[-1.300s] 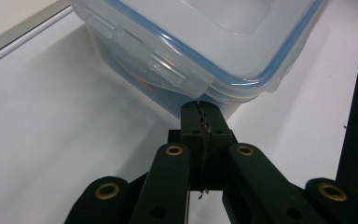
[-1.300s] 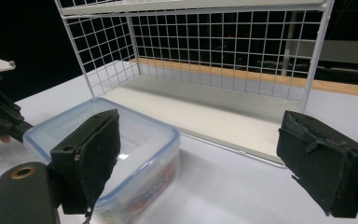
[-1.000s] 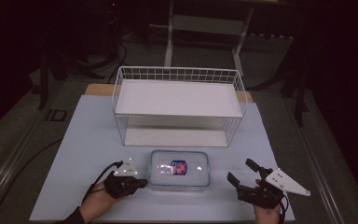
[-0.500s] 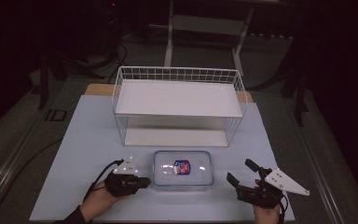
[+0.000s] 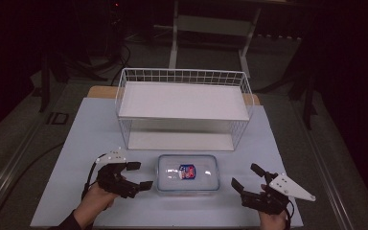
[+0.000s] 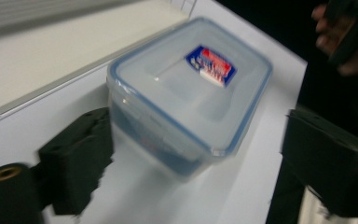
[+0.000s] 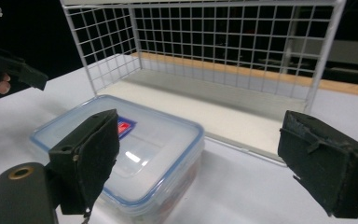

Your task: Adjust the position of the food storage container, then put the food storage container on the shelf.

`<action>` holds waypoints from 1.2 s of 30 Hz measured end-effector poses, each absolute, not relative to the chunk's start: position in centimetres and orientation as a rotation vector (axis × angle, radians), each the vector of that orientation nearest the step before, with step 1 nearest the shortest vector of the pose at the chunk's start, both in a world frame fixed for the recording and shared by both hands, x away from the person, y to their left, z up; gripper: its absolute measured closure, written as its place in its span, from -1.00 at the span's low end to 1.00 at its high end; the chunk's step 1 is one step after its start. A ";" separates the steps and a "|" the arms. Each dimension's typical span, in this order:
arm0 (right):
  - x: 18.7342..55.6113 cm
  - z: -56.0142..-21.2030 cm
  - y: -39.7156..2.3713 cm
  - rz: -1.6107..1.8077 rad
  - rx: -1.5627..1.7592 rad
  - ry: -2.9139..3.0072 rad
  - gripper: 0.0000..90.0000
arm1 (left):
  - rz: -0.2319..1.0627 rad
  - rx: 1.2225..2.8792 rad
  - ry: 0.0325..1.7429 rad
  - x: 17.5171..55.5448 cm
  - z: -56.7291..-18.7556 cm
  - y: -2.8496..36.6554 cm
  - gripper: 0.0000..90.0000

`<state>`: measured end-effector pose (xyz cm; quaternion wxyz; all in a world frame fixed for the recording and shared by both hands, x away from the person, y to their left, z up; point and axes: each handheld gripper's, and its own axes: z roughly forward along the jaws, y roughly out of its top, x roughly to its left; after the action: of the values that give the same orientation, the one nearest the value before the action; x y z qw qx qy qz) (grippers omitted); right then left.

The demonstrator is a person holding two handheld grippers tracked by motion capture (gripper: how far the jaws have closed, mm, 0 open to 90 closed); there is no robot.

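Note:
A clear plastic container (image 5: pixel 188 173) with a blue-rimmed lid and a red and blue label lies on the table's near middle. My left gripper (image 5: pixel 141 175) is just left of it. Its jaws have just been opening and now stand wide, with nothing pressed between them. In the left gripper view the container (image 6: pixel 191 93) lies ahead of the spread jaws, clear of both pads. My right gripper (image 5: pixel 245 176) stands open to the right of the container, pointing at it. In the right gripper view the container (image 7: pixel 135 144) sits beyond the left jaw.
A white wire basket (image 5: pixel 182 110) with a flat white shelf on top stands behind the container, its open front facing me. The pale tabletop (image 5: pixel 76 143) has free room on either side. The basket's mesh wall (image 7: pixel 214 46) rises ahead of the right gripper.
The left gripper's jaws went from shut to wide open, and that hand lifted slightly and drew left. The container and the right gripper have not moved.

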<state>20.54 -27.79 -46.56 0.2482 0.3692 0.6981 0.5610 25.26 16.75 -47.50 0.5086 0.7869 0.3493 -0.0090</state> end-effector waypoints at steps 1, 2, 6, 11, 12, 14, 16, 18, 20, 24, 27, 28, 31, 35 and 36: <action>20.5 -46.6 -27.8 1.521 1.002 1.899 -0.73 | -0.022 1.896 0.842 25.3 -47.5 16.8 -0.93; 20.5 -46.6 -27.7 1.518 0.997 1.895 -0.73 | -0.034 1.885 0.853 25.6 -47.5 16.7 -0.96; 20.4 -46.6 -27.4 1.515 0.971 1.903 -0.72 | -0.064 1.885 0.888 26.6 -47.5 16.0 -0.96; 20.1 -46.5 -26.8 1.497 0.903 1.907 -0.72 | -0.142 1.862 0.952 28.2 -47.9 14.9 -0.96; 20.0 -46.4 -26.7 1.494 0.894 1.903 -0.72 | -0.146 1.858 0.961 28.4 -48.1 14.8 -0.95; 20.0 -46.4 -26.6 1.500 0.880 1.897 -0.72 | -0.150 1.857 0.992 28.8 -48.4 14.5 -0.93; 20.1 -46.4 -26.4 1.498 0.882 1.901 -0.71 | -0.180 1.829 1.027 29.3 -48.9 14.4 -0.93; 20.1 -46.4 -26.4 1.489 0.879 1.919 -0.69 | -0.210 1.799 1.076 29.9 -49.3 14.3 -0.93; 20.2 -46.4 -26.3 1.491 0.872 1.929 -0.67 | -0.257 1.779 1.118 30.5 -49.8 14.4 -0.93; 20.3 -46.4 -26.3 1.512 0.859 1.946 -0.60 | -0.332 1.792 1.185 31.1 -50.8 14.5 -0.92; 20.3 -46.4 -26.3 1.499 0.868 1.957 -0.61 | -0.393 1.804 1.226 31.4 -51.4 14.4 -0.79; 20.4 -46.4 -26.3 1.491 0.886 1.969 -0.61 | -0.408 1.810 1.241 31.4 -51.6 14.4 -0.74; 20.8 -46.4 -26.2 1.480 0.986 2.043 -0.61 | -0.467 1.801 1.258 31.6 -52.1 14.5 -0.65; 21.7 -46.6 -25.9 1.457 1.055 2.120 -0.72 | -0.515 1.779 1.285 31.5 -52.4 14.7 -0.49; 22.1 -46.6 -25.8 1.458 1.081 2.141 -0.73 | -0.516 1.776 1.292 31.5 -52.4 14.7 -0.39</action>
<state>22.06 -25.78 -46.63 0.1666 0.3798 0.7520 0.5123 31.49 14.72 -52.37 0.4284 0.7114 0.5174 -0.2067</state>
